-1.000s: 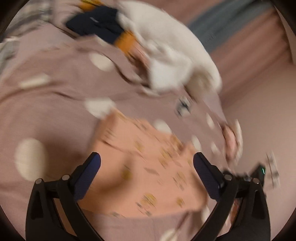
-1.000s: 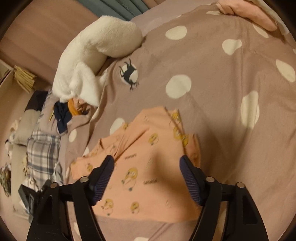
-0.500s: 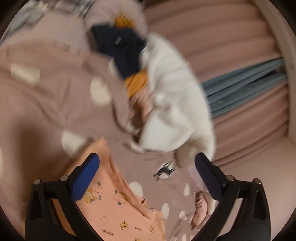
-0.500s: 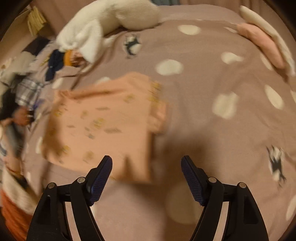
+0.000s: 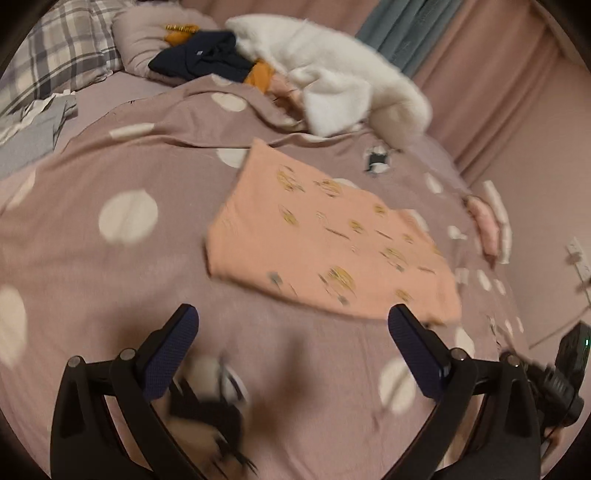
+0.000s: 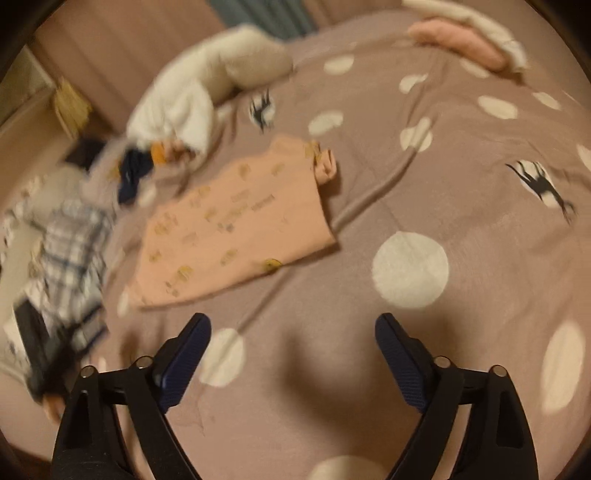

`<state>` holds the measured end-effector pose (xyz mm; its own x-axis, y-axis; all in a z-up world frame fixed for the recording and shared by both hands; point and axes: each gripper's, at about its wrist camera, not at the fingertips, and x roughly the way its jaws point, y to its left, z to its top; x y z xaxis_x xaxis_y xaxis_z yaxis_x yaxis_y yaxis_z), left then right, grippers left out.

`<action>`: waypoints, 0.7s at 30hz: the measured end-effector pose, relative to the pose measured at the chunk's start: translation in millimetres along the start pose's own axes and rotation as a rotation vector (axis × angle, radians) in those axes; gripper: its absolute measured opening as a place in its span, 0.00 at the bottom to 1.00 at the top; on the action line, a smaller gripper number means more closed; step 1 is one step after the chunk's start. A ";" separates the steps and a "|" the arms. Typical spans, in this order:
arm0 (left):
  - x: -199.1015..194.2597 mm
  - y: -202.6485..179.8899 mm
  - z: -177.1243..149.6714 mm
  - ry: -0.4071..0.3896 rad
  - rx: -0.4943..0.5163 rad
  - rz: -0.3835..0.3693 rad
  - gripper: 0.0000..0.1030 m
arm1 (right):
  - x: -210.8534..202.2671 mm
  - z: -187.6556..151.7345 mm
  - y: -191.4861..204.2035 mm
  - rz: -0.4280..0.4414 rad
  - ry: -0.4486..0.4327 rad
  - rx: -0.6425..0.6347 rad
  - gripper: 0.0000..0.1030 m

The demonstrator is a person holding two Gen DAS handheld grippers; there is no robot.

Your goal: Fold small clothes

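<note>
A small peach garment with yellow prints (image 5: 325, 240) lies flat and folded over on the mauve spotted bedcover (image 5: 110, 288). In the right wrist view the garment (image 6: 229, 229) lies ahead and to the left, with a bunched bit of cloth at its far corner. My left gripper (image 5: 293, 336) is open and empty, hovering just short of the garment's near edge. My right gripper (image 6: 293, 339) is open and empty above bare bedcover (image 6: 461, 206), to the right of the garment.
A white fluffy blanket (image 5: 332, 74) and a pile of navy and orange clothes (image 5: 207, 59) lie at the head of the bed. A plaid pillow (image 5: 55, 55) sits at the far left. A pink cloth (image 6: 458, 40) lies at the bed's far edge. Curtains (image 5: 406, 22) hang behind.
Both grippers have pulled back from the peach garment and stay open. The left view swung away toward the blanket and has come back onto the garment. The garment now lies farther off.
</note>
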<state>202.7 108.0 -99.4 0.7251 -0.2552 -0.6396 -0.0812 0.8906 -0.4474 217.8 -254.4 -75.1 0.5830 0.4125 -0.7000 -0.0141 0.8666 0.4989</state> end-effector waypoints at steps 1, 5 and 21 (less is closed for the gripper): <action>-2.2 -2.7 -12.0 -0.017 0.004 -0.010 1.00 | -1.9 -10.3 -1.7 0.057 -0.055 0.037 0.91; 0.4 -18.4 -53.6 -0.068 0.101 -0.016 1.00 | 6.9 -37.6 -15.6 0.248 -0.130 0.161 0.99; 93.7 9.7 -2.7 0.026 -0.188 -0.343 0.99 | 111.5 9.2 -7.3 0.487 -0.025 0.269 0.99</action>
<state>268.0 91.6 -165.3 0.7142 -0.5383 -0.4475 0.0378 0.6680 -0.7432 290.4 -217.3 -152.1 0.5802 0.7378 -0.3450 -0.0812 0.4739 0.8768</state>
